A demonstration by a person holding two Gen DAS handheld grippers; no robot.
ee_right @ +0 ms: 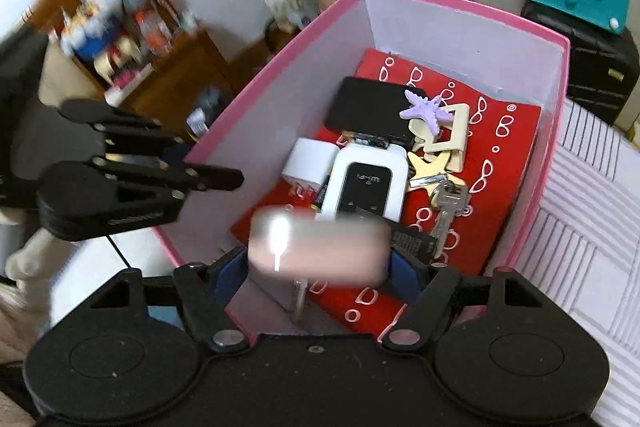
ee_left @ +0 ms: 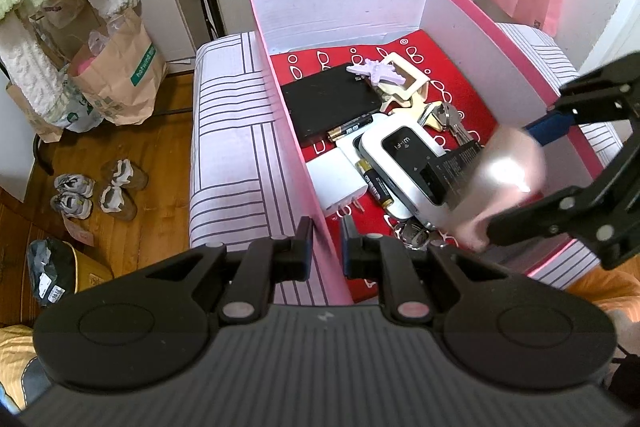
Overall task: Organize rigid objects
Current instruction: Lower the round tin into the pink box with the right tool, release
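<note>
Your right gripper (ee_right: 318,263) is grasping a blurry, shiny pinkish block (ee_right: 318,251) over the near end of the pink cardboard box (ee_right: 276,67). Your left gripper (ee_left: 327,247) is clenched on the box's left wall, near its front corner.
</note>
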